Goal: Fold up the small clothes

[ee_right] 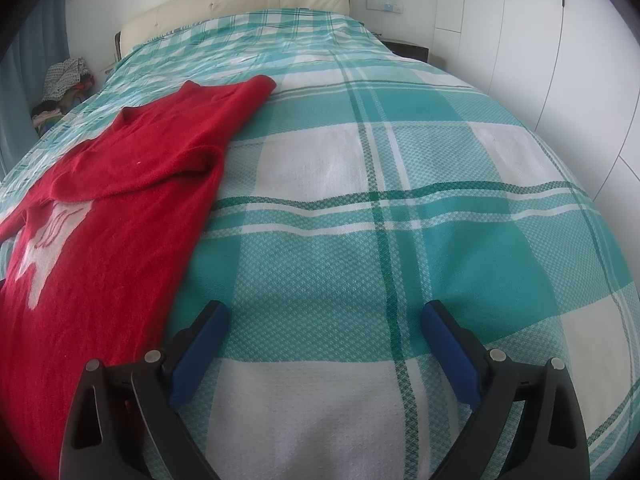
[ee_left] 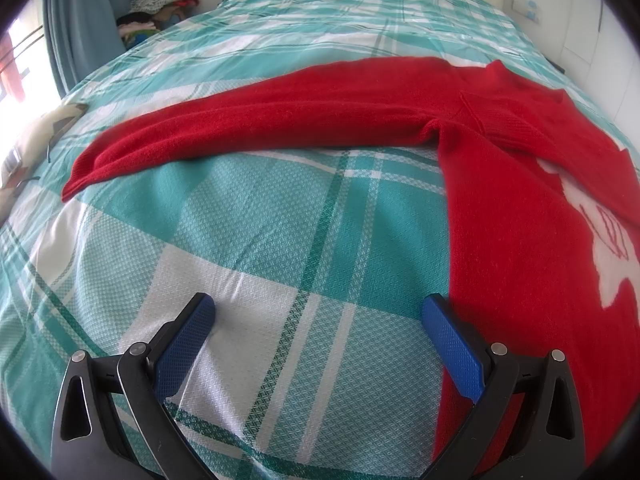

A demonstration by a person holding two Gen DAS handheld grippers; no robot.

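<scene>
A red sweater (ee_left: 520, 216) lies flat on a bed (ee_left: 280, 240) covered with a teal, green and white plaid spread. In the left wrist view its body fills the right side of the picture, with a white knitted motif (ee_left: 600, 240) on the front, and one long sleeve (ee_left: 248, 128) stretches straight out to the left across the spread, its cuff resting on the cloth. The other sleeve is folded back across the chest, with its ribbed cuff (ee_left: 508, 124) lying on the body just below the neckline. The left gripper (ee_left: 320, 320) hovers over bare bedspread with its blue fingers (ee_left: 188, 340) spread wide and nothing between them; the finger on the right stands just beside the sweater's side edge, and I cannot tell whether it touches it. In the right wrist view the sweater (ee_right: 112, 208) lies to the left, the folded sleeve (ee_right: 168, 156) resting on top of the body. The right gripper (ee_right: 324, 320) is also released, its fingers (ee_right: 452, 352) wide apart over the plaid spread with nothing in them, the left one just beside the sweater's edge. A cream headboard (ee_right: 240, 4) stands at the far end of the bed, white wardrobe doors (ee_right: 560, 60) run along the right, and a heap of clothes (ee_left: 160, 4) sits by a blue curtain (ee_left: 80, 20).
</scene>
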